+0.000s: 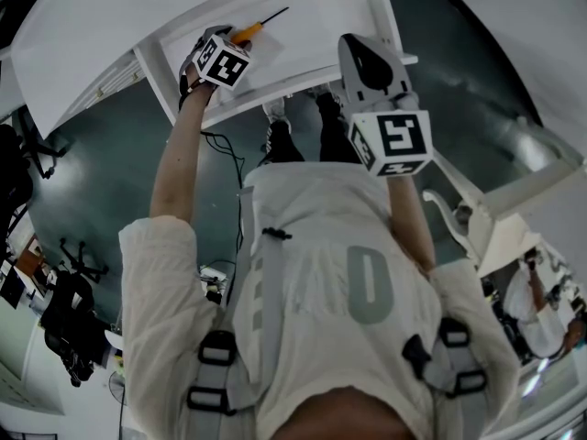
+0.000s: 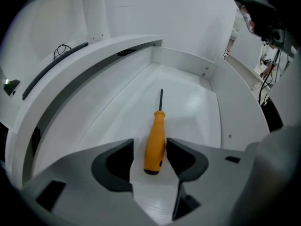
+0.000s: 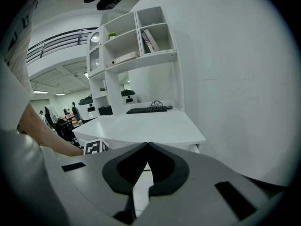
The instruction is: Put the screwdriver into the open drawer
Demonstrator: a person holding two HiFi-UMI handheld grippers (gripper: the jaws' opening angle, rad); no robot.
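Note:
An orange-handled screwdriver [image 2: 155,142] lies on the floor of the open white drawer [image 2: 193,102], its dark shaft pointing towards the drawer's back wall. My left gripper [image 2: 149,147] points steeply down into the drawer. Its jaws stand open on either side of the handle, with a clear gap on the left side. From the head view the screwdriver [image 1: 249,31] shows just beyond the left gripper [image 1: 220,49], inside the drawer [image 1: 307,26]. My right gripper [image 1: 356,46] hovers at the drawer's front right, shut and empty, its tips meeting [image 3: 147,146].
The drawer's front edge [image 1: 275,85] runs between the two grippers. A white desk with shelves and a keyboard [image 3: 146,109] stands ahead of the right gripper. Office chairs [image 1: 69,310] stand at the left, a cable [image 1: 225,149] lies on the floor, and white furniture [image 1: 514,209] is at the right.

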